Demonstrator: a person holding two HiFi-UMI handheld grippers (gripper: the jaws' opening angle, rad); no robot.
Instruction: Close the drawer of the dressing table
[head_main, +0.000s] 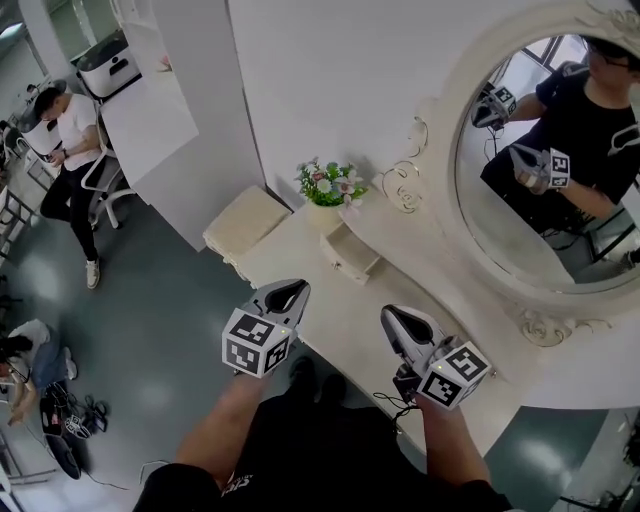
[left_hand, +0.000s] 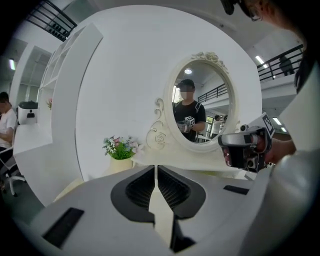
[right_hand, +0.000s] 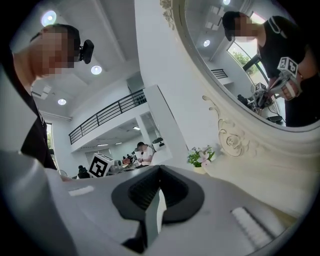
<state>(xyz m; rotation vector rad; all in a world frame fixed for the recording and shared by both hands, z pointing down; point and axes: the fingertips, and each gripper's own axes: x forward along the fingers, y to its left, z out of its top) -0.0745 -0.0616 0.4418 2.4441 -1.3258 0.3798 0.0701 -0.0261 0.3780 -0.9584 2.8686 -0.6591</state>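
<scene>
The cream dressing table stands against the white wall under an oval mirror. A small drawer juts out from the raised shelf below the mirror, beside a pot of flowers. My left gripper hovers over the table's near-left edge, shut and empty, short of the drawer. To its right, my right gripper is also shut and empty over the tabletop. In the left gripper view the shut left gripper faces the flowers and mirror. The drawer is hidden in both gripper views.
A cushioned stool sits at the table's far left end. A person sits on a chair by a white counter at the left. Another person and cables lie at the lower left on the grey floor.
</scene>
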